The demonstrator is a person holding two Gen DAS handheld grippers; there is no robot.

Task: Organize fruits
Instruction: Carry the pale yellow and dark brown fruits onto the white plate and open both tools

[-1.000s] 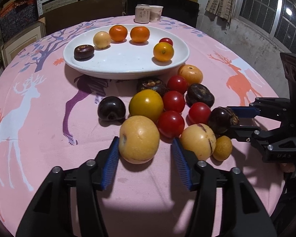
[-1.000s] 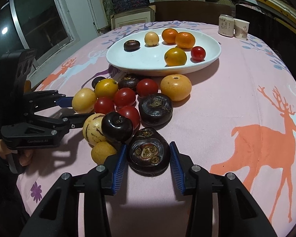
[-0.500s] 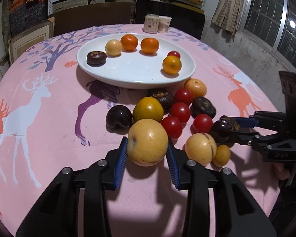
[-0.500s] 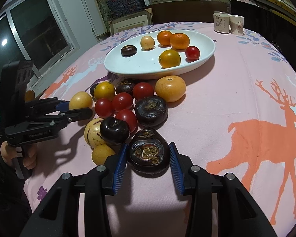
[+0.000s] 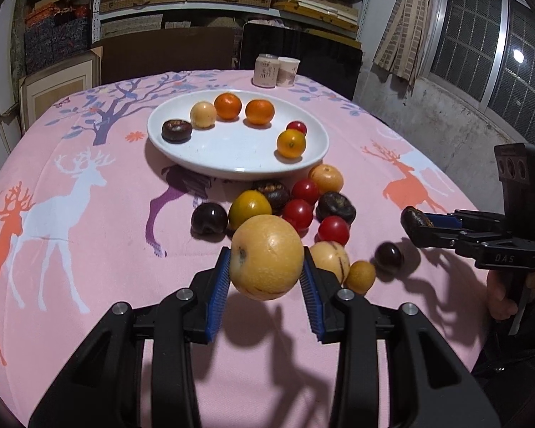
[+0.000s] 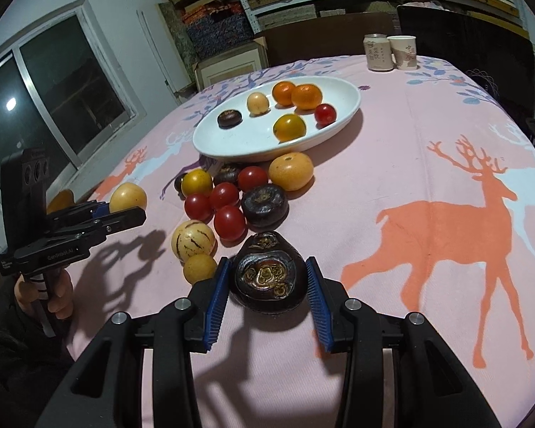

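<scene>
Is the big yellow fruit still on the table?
No, it's lifted. The left gripper pinches the big yellow fruit, whose shadow lies apart beneath.

Plate (image 5: 239,167) sits mid-table (image 5: 89,249), six fruits in it: mangosteen (image 5: 176,130) at left, two oranges (image 5: 227,106) along the far rim, cherry tomato (image 5: 296,127) at right. Behind the plate, near the far table edge, a can (image 5: 266,70) with a paper cup (image 5: 288,71) touching its right side. Loose fruit pile (image 5: 296,210) on the table just before the plate's near rim. Left gripper (image 5: 267,278) before the pile, pear (image 5: 266,256) between its pads, off the table. Right gripper (image 6: 267,281) right of the pile, mangosteen top (image 6: 267,273) between its pads. Shelves (image 5: 196,0) behind the table.
</scene>
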